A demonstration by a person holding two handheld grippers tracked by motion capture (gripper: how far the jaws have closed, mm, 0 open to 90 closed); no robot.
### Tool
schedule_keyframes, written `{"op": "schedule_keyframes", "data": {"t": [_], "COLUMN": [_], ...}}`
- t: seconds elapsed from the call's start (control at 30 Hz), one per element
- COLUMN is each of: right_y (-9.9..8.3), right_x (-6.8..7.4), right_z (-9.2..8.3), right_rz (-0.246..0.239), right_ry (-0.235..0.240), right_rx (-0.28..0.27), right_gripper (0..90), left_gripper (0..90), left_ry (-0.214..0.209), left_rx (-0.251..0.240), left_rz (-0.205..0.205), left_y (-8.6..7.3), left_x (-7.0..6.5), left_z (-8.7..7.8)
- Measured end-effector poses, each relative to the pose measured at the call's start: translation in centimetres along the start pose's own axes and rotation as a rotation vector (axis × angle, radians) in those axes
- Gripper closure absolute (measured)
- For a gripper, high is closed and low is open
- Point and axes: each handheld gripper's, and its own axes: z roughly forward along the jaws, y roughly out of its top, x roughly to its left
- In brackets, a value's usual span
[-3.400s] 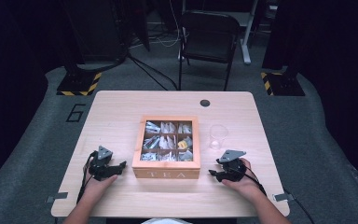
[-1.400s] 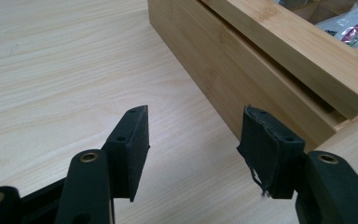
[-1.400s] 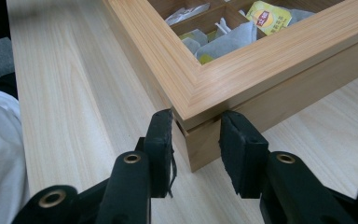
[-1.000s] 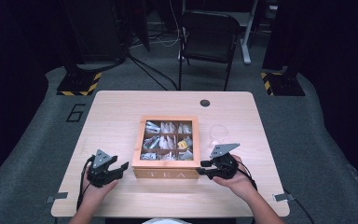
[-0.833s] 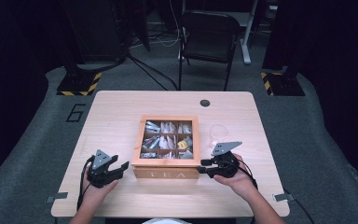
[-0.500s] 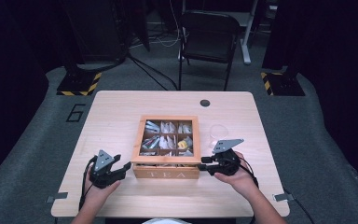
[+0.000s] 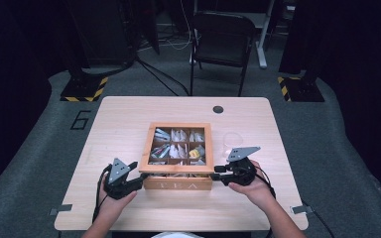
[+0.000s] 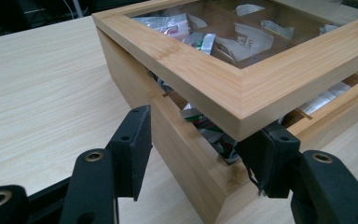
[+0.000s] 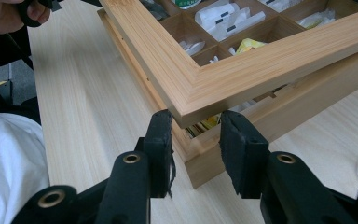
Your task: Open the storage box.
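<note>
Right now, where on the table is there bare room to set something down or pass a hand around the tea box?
Bare wood lies left of the tea box out to the table edge, and behind it toward the round hole. It is crowded at the box's front corners, with the left gripper and right gripper, and at the clear glass to the right.

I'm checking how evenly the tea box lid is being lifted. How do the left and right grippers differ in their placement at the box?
The left gripper straddles the box's near-left corner, one jaw outside the side wall, the other under the raised lid. The right gripper brackets the lid's near-right corner tip, both jaws close beside it. Both sit at front corners where the lid is lifted slightly off the box.
</note>
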Motion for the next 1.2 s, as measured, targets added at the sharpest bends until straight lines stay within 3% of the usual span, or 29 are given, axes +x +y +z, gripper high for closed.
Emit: {"op": "schedule_keyframes", "data": {"t": [0.23,0.3,0.5,0.7,0.87,1.2], "right_y": [0.0,0.2,1.2,2.1,2.9,4.7], "right_x": [0.0,0.0,-0.1,-0.4,-0.7,-1.3], "right_z": [-0.1,-0.2,-0.6,-1.0,-1.6,-2.4], "right_rz": [-0.001,-0.003,-0.019,-0.039,-0.063,-0.072], "right_ry": [-0.004,-0.005,-0.033,-0.051,-0.08,-0.135], "right_rx": [-0.005,-0.014,-0.012,-0.008,-0.02,-0.072], "right_gripper": [63.9,63.7,63.7,63.6,62.8,56.4], "left_gripper": [45.7,45.8,45.8,47.1,51.7,52.9], "left_ry": [0.011,0.01,0.022,0.034,0.018,0.014], "left_rx": [-0.002,-0.018,-0.067,-0.084,-0.097,-0.1], "left_rz": [0.007,-0.011,-0.015,0.017,0.033,0.039], "left_y": [0.4,0.7,2.3,4.3,5.6,6.7], "left_x": [-0.2,-0.1,0.1,0.5,0.7,0.9], "left_z": [0.0,-0.2,-0.7,-1.2,-1.3,-1.2]}}
